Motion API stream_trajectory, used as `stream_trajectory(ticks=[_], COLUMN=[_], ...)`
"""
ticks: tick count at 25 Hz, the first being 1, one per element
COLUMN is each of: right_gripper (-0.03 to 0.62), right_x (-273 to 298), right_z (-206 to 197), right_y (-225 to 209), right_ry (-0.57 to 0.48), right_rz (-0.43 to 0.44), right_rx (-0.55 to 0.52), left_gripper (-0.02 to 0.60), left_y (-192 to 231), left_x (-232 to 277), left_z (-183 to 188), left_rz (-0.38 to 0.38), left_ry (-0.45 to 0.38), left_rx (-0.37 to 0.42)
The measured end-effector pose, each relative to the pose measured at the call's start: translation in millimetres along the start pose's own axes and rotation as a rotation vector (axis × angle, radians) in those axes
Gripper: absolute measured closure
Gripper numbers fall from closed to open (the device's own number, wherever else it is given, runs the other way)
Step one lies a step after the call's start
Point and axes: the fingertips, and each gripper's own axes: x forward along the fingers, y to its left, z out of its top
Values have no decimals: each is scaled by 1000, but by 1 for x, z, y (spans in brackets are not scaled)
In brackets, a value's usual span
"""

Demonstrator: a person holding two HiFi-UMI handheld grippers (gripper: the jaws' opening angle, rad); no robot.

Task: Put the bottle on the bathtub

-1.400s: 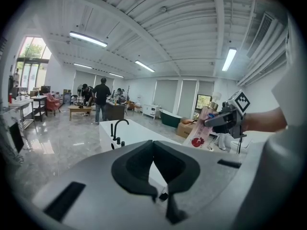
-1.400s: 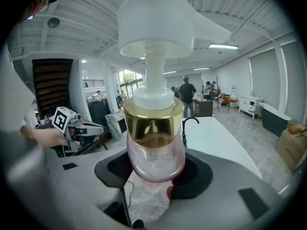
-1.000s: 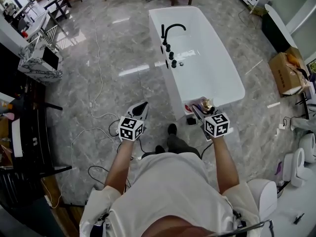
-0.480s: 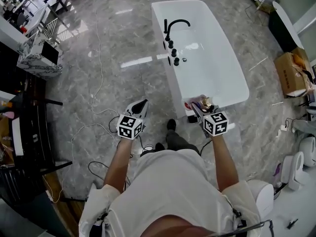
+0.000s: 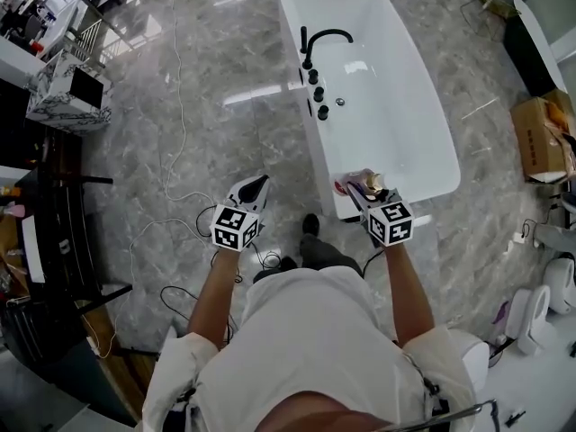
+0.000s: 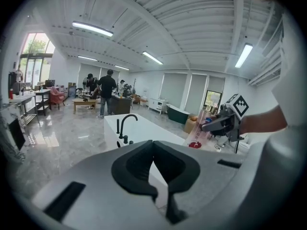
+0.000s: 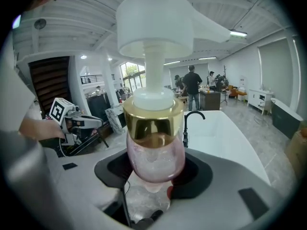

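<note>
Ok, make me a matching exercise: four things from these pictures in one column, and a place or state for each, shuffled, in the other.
1. pump bottle
2. left gripper
3. faucet
4. cardboard box

A. black, standing on the bathtub rim
B. on the floor, right of the tub in the head view
C. clamped in the right gripper
D. shut, holding nothing

Pairs: 1-C, 2-D, 3-A, 4-B
</note>
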Motion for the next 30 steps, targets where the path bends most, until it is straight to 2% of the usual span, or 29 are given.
stream_trajectory(ticks=[9, 17, 30], right_gripper=[358, 358, 358], right_x=[49, 86, 142], right_z=[13, 19, 2], right_y=[-58, -94, -130], right_ry=[45, 73, 120], right_rz=[34, 59, 36], right_rx=[-19, -44, -43], left_gripper=[574, 574, 574], left_y=[21, 33, 44], left_x=[62, 109, 167], left_z=[14, 19, -3], left_rz=[35, 48, -1], left_ry=[49, 81, 144], left_rx=[-27, -49, -69])
